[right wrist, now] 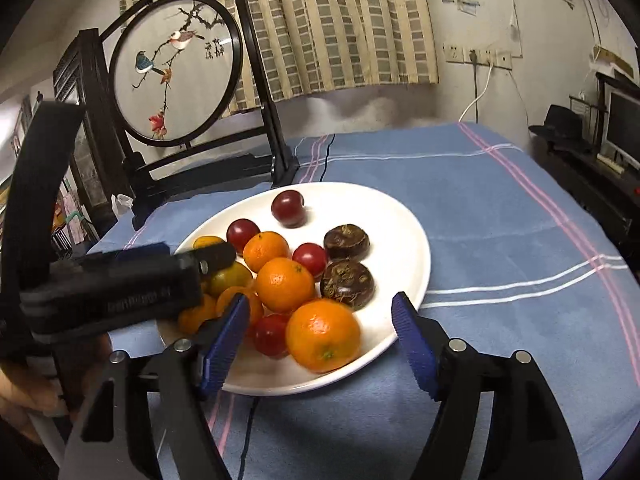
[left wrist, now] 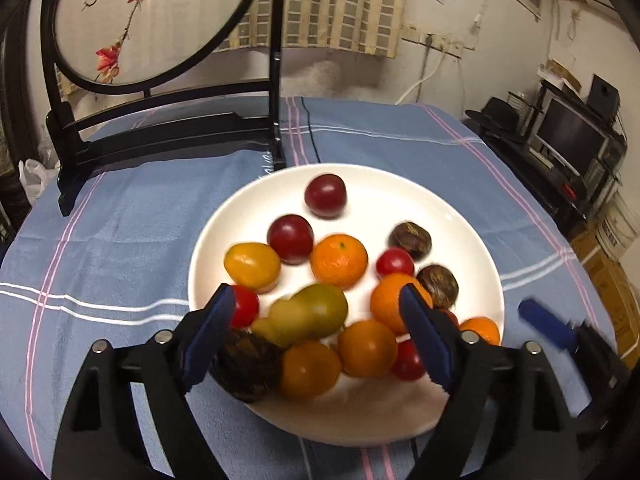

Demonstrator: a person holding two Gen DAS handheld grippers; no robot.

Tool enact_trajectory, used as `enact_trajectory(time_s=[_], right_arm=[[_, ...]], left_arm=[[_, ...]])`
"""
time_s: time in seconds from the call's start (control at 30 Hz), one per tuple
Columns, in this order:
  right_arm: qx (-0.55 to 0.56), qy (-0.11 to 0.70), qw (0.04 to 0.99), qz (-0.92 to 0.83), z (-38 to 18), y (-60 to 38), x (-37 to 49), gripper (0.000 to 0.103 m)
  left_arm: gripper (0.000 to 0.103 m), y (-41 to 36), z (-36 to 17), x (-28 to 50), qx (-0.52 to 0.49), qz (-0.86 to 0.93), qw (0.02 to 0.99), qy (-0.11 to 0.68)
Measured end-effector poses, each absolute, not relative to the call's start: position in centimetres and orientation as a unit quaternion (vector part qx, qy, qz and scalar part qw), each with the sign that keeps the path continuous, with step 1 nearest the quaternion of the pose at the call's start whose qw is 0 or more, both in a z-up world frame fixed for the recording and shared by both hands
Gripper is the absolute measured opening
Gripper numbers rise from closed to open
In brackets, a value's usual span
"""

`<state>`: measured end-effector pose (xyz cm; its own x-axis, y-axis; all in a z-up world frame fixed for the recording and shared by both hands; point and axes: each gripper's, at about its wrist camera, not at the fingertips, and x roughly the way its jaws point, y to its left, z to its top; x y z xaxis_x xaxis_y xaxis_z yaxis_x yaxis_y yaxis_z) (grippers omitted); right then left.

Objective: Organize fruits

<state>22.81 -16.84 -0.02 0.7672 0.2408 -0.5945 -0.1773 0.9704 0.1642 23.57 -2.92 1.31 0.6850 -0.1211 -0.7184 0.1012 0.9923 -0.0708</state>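
Both grippers hang wide and empty over the white plate of mixed fruit on the bench. The left gripper straddles the green pear, probably its target. Close gently around its middle, clear of neighbouring oranges.
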Motion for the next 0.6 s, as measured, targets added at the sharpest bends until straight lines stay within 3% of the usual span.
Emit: enact_trajectory(time_s=[0.2,0.27,0.43,0.6], right_arm=[[0.059,0.317,0.941,0.104,0.8,-17.7,22.1,0.078],[0.061,0.328,0.938,0.089,1.0,-18.3,22.0,0.086],[0.071,0.382,0.919,0.061,0.5,-19.6,21.8,0.095],[0.065,0.388,0.918,0.056,-0.2,-20.0,20.3,0.096]], left_arm=[[0.086,-1.9,1.9,22.1,-0.011,-0.037,0.922,0.386],[0.089,-1.4,2.2,21.4,-0.015,-0.034,0.923,0.383],[0.093,0.4,2.2,18.7,-0.041,-0.001,0.923,0.383],[0.096,2.6,1.0,15.9,-0.072,0.011,0.914,0.398]])
